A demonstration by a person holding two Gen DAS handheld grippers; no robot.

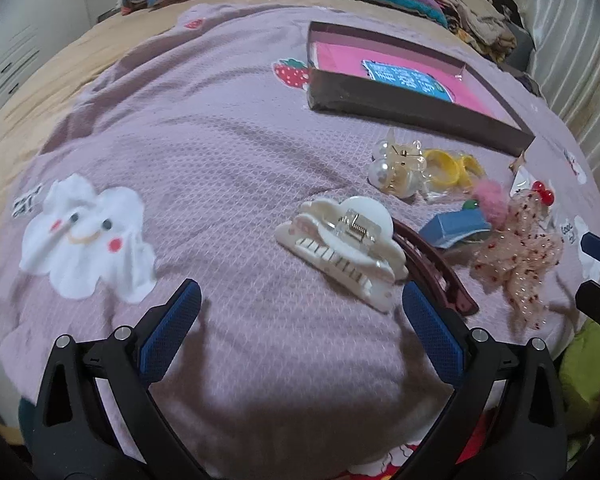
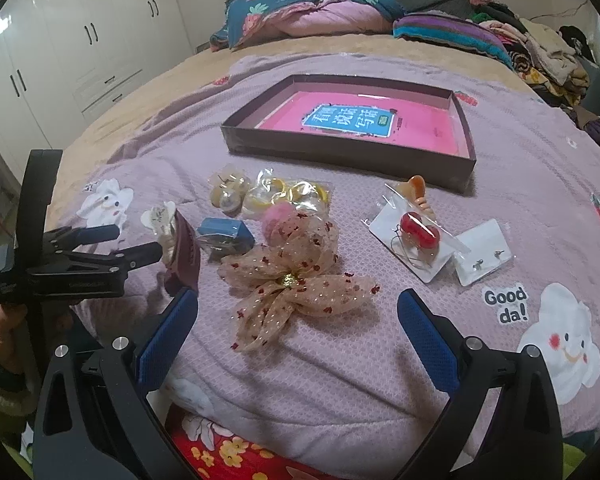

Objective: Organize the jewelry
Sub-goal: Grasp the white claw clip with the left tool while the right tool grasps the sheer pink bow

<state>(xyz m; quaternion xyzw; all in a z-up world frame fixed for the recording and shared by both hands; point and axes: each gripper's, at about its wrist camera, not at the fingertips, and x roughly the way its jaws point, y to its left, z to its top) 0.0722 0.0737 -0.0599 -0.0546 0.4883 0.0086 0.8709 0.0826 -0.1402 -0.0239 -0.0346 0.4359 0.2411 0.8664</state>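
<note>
Hair clips and jewelry lie on a lilac blanket. In the left wrist view my left gripper [image 1: 300,300] is open and empty, just short of a cream claw clip [image 1: 340,248] with a dark red clip [image 1: 440,268] beside it. My right gripper [image 2: 296,308] is open and empty, just in front of a beige dotted bow [image 2: 296,272]. Past the bow lie a blue box [image 2: 224,234], bagged yellow rings [image 2: 296,194], red cherry earrings on a card [image 2: 418,234] and a card with stud earrings [image 2: 482,260]. A dark tray [image 2: 340,152] with a pink bottom stands behind them.
The left gripper [image 2: 100,256] shows from the side at the left of the right wrist view. Pillows [image 2: 308,12] and piled clothes [image 2: 548,56] lie at the bed's far end. White wardrobes [image 2: 80,48] stand at left.
</note>
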